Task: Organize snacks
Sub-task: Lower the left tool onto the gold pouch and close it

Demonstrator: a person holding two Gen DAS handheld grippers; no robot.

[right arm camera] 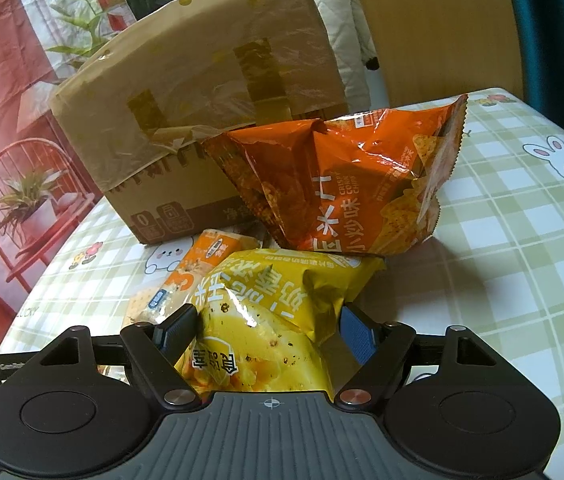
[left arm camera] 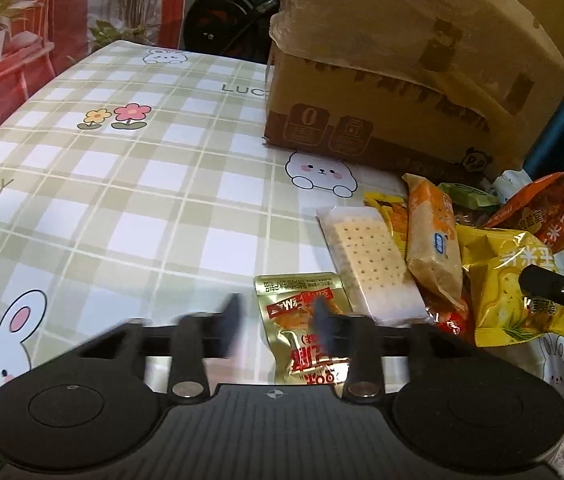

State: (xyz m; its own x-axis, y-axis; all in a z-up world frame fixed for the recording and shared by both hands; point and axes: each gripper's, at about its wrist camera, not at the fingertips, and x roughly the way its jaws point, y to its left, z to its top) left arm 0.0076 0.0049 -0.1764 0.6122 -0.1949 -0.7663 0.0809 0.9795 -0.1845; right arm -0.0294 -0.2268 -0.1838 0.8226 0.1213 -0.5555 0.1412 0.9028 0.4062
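A pile of snacks lies on the checked tablecloth in front of a cardboard box. My left gripper is open and blurred, its fingers standing either side of a gold sachet. Beside it lie a clear cracker pack, an orange biscuit pack, a yellow chip bag and an orange chip bag. My right gripper is open with the yellow chip bag between its fingers, the pads not visibly pressing it. The orange chip bag stands behind it.
The cardboard box stands at the back of the table. The tablecloth spreads bare to the left and also to the right in the right wrist view. A red plant-print backdrop hangs on the left.
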